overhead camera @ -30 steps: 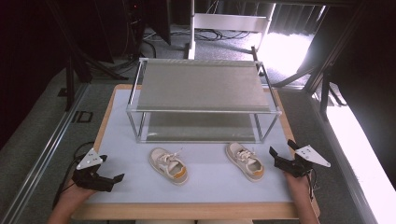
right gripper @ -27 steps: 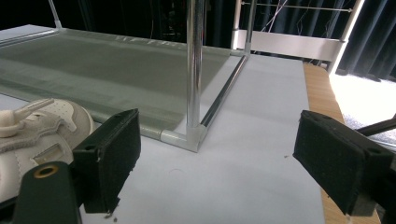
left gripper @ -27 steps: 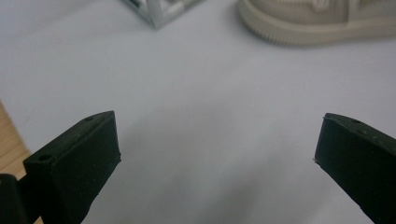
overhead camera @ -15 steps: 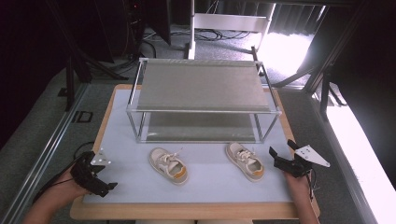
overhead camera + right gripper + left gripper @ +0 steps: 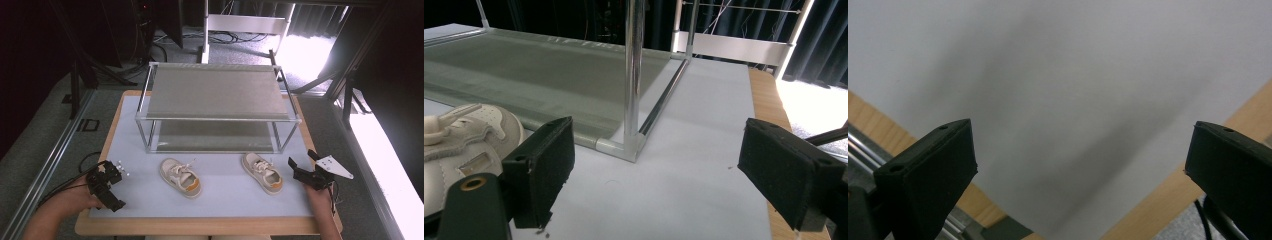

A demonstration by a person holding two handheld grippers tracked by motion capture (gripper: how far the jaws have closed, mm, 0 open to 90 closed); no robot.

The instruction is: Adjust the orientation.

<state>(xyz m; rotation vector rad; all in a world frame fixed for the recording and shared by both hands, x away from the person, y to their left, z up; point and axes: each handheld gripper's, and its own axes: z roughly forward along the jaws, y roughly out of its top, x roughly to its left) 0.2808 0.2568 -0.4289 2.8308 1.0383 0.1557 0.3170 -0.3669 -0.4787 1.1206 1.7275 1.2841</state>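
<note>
Left gripper (image 5: 106, 186) held low at the mat's (image 5: 225, 200) near-left corner, tipped steeply down at the surface, jaws spread wide, nothing between. Right gripper (image 5: 299, 172) held level at the right edge, pointed toward the two-tier metal shoe rack (image 5: 217, 92), jaws wide apart, empty. Right shoe (image 5: 262, 172) just beside it; left shoe (image 5: 180, 177) at mid-mat, both before the rack.

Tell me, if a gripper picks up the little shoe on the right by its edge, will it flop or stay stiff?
The right shoe looks small and soft-sided, so its edge would probably squash a bit while the sole stays fairly firm. It seems light. It sits flat on the white mat, so a push would likely slide it, not roll it.
</note>
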